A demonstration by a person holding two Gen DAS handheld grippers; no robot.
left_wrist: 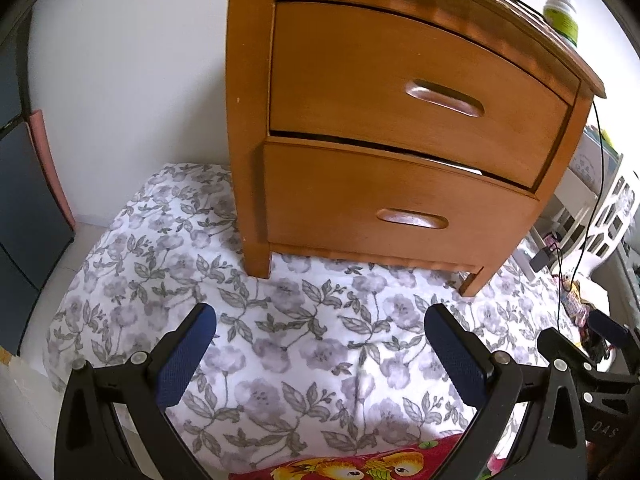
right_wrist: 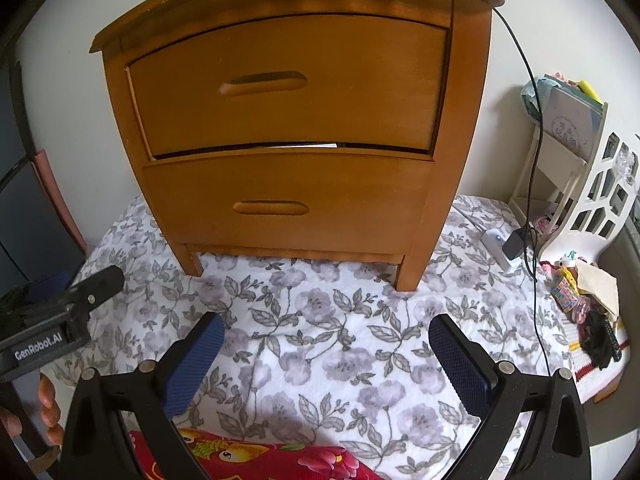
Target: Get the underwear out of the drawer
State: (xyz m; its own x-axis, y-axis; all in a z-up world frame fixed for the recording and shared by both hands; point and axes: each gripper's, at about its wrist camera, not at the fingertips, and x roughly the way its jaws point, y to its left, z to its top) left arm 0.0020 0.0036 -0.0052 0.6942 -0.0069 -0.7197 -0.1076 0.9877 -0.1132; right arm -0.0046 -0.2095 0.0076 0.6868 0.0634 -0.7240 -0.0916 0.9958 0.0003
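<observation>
Left gripper (left_wrist: 320, 344) and right gripper (right_wrist: 326, 354) hovering spread wide, holding nothing, over floral sheet (right_wrist: 320, 320), facing wooden nightstand (right_wrist: 280, 120); both drawers sitting nearly closed.

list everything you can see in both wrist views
nightstand: one, brown wood, standing on the floral cloth against the wall
drawers: two, brown, upper drawer slightly ajar, lower drawer shut
floral cloth: one, white and grey, covering the floor
red printed fabric: one, at the near edge
bottle: one, green and white, on the nightstand top
black cable: one, hanging down the nightstand's right side
white shelf rack: one, far right
left gripper: one, black with blue pads, open
right gripper: one, same, open
</observation>
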